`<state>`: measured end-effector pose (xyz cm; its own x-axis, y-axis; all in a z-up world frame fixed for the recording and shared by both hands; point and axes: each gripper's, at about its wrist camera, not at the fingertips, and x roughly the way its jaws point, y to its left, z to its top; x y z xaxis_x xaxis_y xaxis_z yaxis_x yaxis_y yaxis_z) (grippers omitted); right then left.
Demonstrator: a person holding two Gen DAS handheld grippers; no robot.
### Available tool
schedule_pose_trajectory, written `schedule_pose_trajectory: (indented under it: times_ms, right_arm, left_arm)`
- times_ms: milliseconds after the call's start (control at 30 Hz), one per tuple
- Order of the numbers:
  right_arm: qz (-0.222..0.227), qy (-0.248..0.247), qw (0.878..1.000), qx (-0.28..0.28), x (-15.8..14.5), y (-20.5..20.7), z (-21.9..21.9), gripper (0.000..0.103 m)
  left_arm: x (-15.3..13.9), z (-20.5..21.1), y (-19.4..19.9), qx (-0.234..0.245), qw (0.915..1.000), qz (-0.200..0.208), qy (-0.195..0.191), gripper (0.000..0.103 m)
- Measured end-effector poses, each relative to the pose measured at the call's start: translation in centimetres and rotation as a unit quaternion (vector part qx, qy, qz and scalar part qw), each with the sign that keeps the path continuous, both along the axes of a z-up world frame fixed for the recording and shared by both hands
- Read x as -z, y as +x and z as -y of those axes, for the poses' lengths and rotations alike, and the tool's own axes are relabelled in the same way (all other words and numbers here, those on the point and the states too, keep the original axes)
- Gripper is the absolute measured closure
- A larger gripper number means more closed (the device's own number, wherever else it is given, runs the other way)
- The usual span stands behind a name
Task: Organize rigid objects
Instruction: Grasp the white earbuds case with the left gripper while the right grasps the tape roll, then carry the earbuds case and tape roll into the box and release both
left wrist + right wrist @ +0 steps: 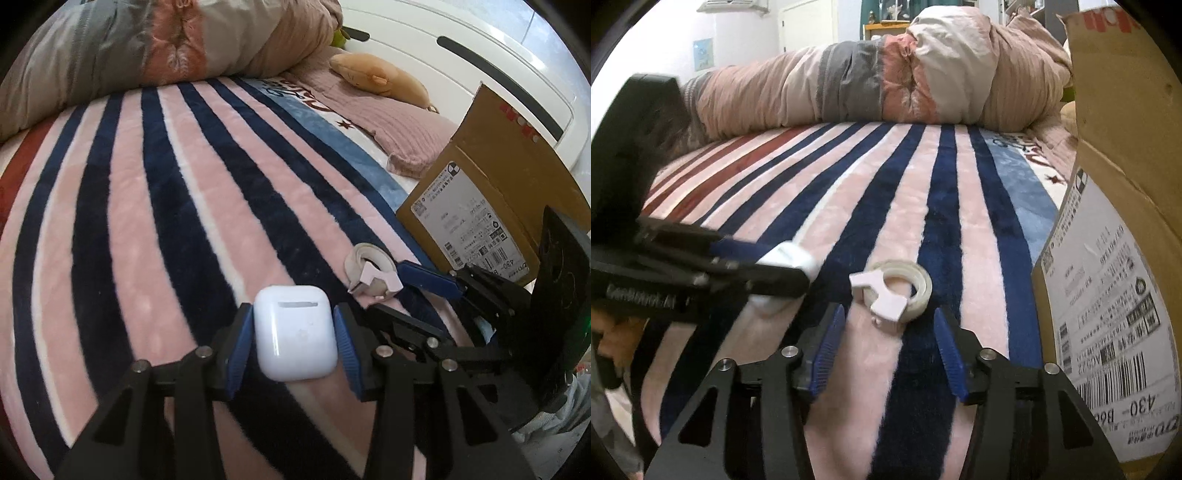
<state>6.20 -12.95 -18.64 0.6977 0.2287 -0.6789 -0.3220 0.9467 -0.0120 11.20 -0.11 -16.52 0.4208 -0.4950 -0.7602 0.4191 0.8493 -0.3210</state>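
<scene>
Left gripper (293, 338) is closed down on the white earbud case (297, 332); both blue pads touch its sides, and the case sits on or just above the striped blanket (147, 221), which one I can't tell; case long axis runs away from the camera, hinge slot at the far end, face up. Right gripper (890, 345) is spread wide, nothing between the fingers; blue fingertips (831, 339) sit just short of the tape dispenser (892, 291), not touching. Dispenser lies flat on the blanket, roll hole up, white cutter tab toward the gripper and left. Cardboard box (1108, 258) just right of it, cut off by the frame edge, label text mostly unreadable. In the right view the case is mostly hidden behind the left gripper's fingers; quilt (849, 81) bunched at the far side.
</scene>
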Motion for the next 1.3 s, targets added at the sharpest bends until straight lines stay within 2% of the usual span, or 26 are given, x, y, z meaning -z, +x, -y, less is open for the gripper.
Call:
schedule_pose_trajectory:
  times_ms: [167,233,367,600,767,867,933,1067,1167,1300]
  right_arm:
    - [0.005,-0.016,1.0,0.004,0.4,1.1,-0.8,0.056]
    - [0.005,-0.016,1.0,0.002,0.3,1.3,-0.8,0.06]
    - [0.016,-0.02,1.0,-0.006,-0.5,0.9,-1.0,0.06]
    - [0.05,0.0,0.997,-0.052,-4.5,-2.1,-2.3,0.06]
    - [0.082,0.023,0.992,-0.091,-8.6,-4.6,-2.0,0.06]
    - [0.112,0.025,0.987,-0.109,-11.4,-6.1,-0.9,0.06]
    - [0.128,0.031,0.985,-0.107,-13.3,-6.9,0.8,0.06]
    - [0.142,0.032,0.987,-0.069,-16.5,-7.8,6.0,0.06]
    - [0.123,0.022,0.992,-0.017,-17.4,-7.4,11.1,0.059]
    - [0.077,0.009,0.996,0.048,-16.2,-5.4,17.7,0.059]
  left_arm:
    - [0.5,0.3,-0.1,-0.026,0.9995,0.015,0.005,0.063]
    - [0.4,0.1,-0.3,-0.033,0.9993,0.015,-0.002,0.063]
    - [-0.8,-1.1,-1.3,-0.044,0.9989,0.019,-0.002,0.063]
    - [-5.9,-4.2,-4.9,-0.073,0.9952,0.065,0.001,0.063]
    - [-11.1,-3.8,-7.3,-0.067,0.9919,0.107,0.004,0.063]
    - [-14.3,-2.0,-8.2,-0.05,0.9882,0.145,0.002,0.063]
    - [-16.5,-0.1,-8.4,-0.028,0.9867,0.159,-0.016,0.063]
    - [-19.6,4.7,-7.9,0.017,0.983,0.181,-0.027,0.063]
    - [-20.7,9.1,-7.0,0.061,0.9806,0.183,-0.034,0.063]
    - [-20.7,14.5,-5.5,0.109,0.9794,0.167,-0.032,0.063]
